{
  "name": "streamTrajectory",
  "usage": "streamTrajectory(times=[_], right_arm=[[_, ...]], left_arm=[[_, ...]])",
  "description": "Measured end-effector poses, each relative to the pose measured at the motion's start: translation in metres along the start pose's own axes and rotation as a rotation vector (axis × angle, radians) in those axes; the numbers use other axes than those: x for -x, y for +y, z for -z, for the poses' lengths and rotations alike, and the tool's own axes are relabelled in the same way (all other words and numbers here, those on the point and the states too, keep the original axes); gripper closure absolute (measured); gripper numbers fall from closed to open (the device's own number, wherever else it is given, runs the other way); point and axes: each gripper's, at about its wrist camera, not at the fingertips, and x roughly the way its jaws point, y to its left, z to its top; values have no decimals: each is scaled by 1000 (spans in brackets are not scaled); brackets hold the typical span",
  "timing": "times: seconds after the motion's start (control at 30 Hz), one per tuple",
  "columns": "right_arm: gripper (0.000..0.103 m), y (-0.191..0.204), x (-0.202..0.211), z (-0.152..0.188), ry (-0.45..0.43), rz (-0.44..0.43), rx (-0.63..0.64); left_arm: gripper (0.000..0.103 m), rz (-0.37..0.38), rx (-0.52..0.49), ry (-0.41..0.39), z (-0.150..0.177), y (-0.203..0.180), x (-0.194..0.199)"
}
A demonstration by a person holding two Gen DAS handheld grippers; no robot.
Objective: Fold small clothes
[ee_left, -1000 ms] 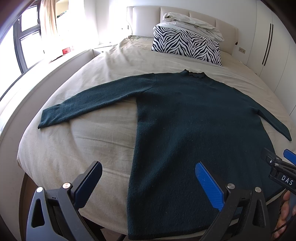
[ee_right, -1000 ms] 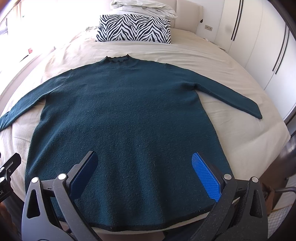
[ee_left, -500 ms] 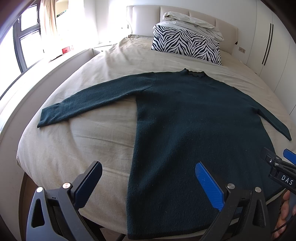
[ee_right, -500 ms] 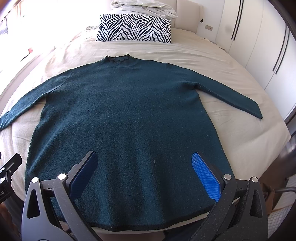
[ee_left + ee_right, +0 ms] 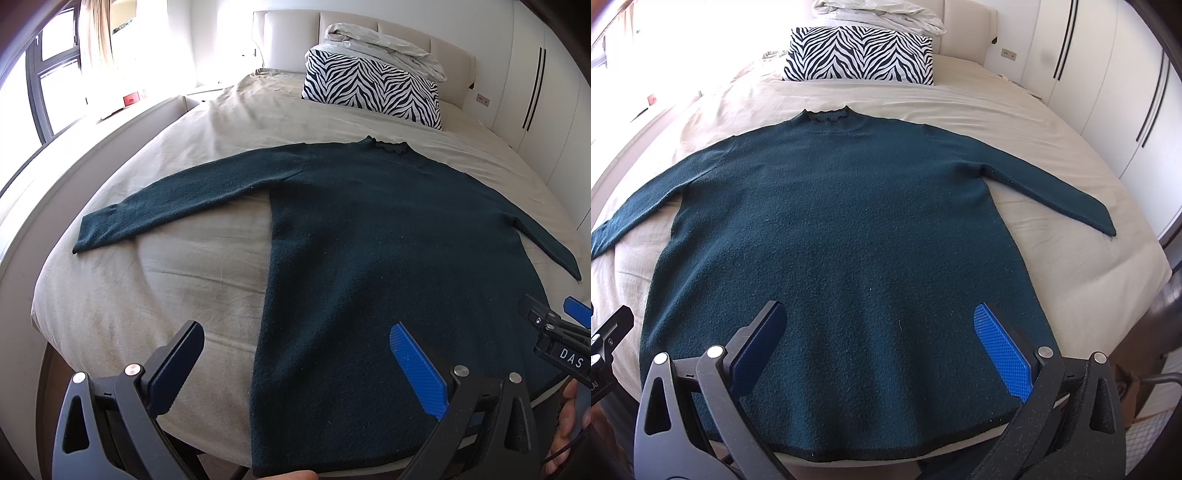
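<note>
A dark teal long-sleeved sweater (image 5: 388,243) (image 5: 849,229) lies flat on the bed, front up, collar toward the headboard, both sleeves spread out to the sides. Its hem reaches the bed's near edge. My left gripper (image 5: 295,343) is open and empty, held above the sweater's lower left side seam. My right gripper (image 5: 879,321) is open and empty, held above the lower middle of the sweater near the hem. The right gripper also shows at the right edge of the left wrist view (image 5: 554,332).
The bed (image 5: 166,288) has a beige sheet. A zebra-print pillow (image 5: 373,88) (image 5: 860,55) with a folded white duvet (image 5: 384,46) on it stands at the headboard. A window ledge runs along the left, white wardrobes (image 5: 1108,81) along the right.
Both grippers have barely moved; the views shift only slightly. The sweater lies unchanged.
</note>
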Motion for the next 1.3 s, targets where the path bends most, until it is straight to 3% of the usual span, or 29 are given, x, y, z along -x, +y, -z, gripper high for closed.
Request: streamTrajectory(times=[0.4,0.57,0.67,0.8,0.9,1.0,1.07,1.13,1.2,1.3], right_arm=[[0,-6,-7,-1,7,-13,-11],[0,-43,-12,-8,-6,-87,-117],[0,-97,-20,-16,-34,-149,-254],[0,-207,-43,-20,-105,-191,-525],[1,-302,-73,-10,-138,-185,-809],[9,-374,-105,-2,-160,-210,-986],[19,-410,-128,2,-148,-221,-1071],[23,-442,-150,6,-140,-247,-1149],[24,-466,-170,4,-153,-270,-1194],[25,-493,-189,-3,-190,-283,-1222]], left_arm=[[0,38,25,4,-4,2,-1],[0,48,13,1,-6,-2,-9],[0,87,24,28,-14,0,-19],[0,117,48,42,-34,1,-35],[0,130,70,12,-50,-1,-45],[0,134,72,-79,-64,-7,-47],[0,135,64,-95,-72,-14,-52],[0,123,37,-37,-81,-24,-64],[0,138,66,6,-87,-28,-75],[0,150,82,-7,-96,-35,-86]])
